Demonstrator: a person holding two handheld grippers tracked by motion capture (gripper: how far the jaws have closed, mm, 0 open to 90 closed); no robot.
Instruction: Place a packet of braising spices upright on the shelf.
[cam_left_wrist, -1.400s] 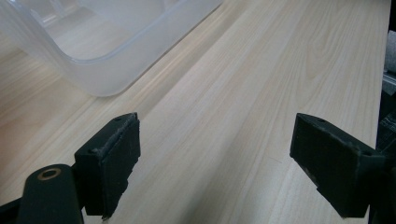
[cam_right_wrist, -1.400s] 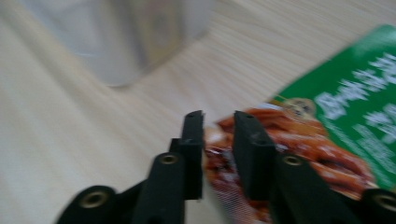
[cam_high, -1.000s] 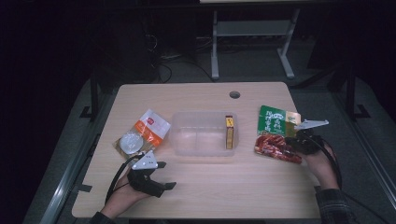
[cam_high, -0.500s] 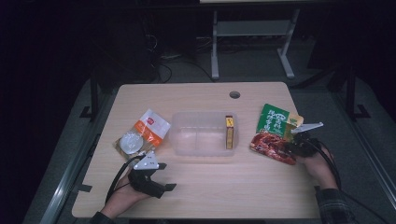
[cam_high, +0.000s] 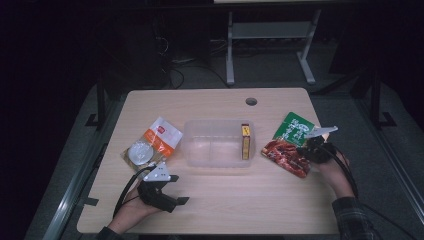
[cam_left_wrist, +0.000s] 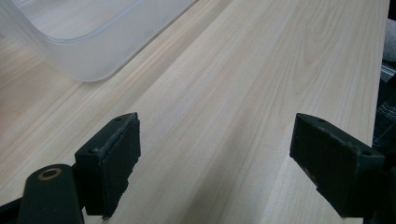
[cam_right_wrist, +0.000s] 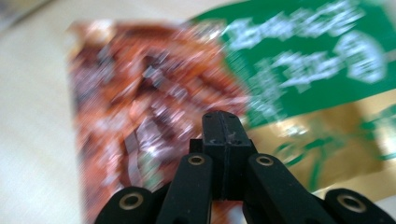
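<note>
Meanwhile, at a pale wooden table, a person works two hand-held grippers around a clear plastic bin that sits at mid-table. The right gripper, to the right of the bin, has its jaws pressed flat together; the right gripper view, which is blurred, places their tips over the red snack packet where it meets the green packet, and whether any film is pinched between them cannot be told. The red packet lies just right of the bin on the tabletop, with the green one beside it, on its far side, their edges touching or overlapping. Inside the bin, a yellow box stands on edge against the right-hand wall. Left of the bin lies an orange-and-white packet with a round white lid at its near corner. The left gripper, at the near left of the bin, rests low over bare wood, its jaws spread wide with nothing between them; the left gripper view shows the bin's rounded corner just ahead of it.
</note>
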